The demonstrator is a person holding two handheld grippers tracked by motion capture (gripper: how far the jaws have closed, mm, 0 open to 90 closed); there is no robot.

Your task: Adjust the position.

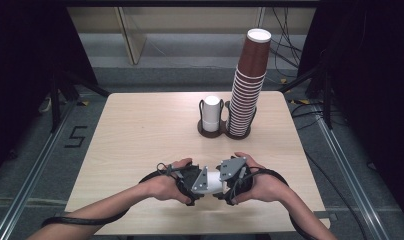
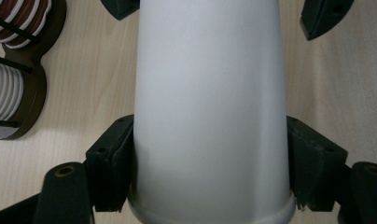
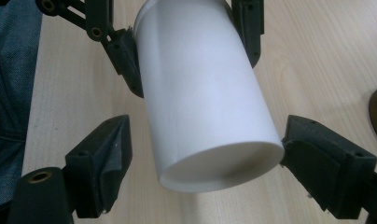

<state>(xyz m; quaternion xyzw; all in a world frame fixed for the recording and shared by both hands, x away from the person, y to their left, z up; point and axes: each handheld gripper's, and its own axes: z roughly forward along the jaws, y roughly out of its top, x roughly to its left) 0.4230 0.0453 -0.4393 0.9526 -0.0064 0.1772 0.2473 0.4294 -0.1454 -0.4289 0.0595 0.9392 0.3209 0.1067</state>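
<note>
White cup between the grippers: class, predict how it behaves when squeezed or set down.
Probably light and dentable: the white cup looks thin-walled, and the left gripper pinches it near the rim. Its smooth taper may slip. Lying down, it would likely roll.

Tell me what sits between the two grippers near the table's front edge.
A white cup lies sideways between the left gripper and the right gripper in the high view. The left gripper's jaws clamp its rim end; the right gripper's jaws flank its base end.

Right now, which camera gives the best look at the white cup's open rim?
The right gripper view: the white cup turns its open rim toward the camera. The left gripper view shows its side wall, clamped by that tool. The high view shows a small white patch between both hands.
</note>
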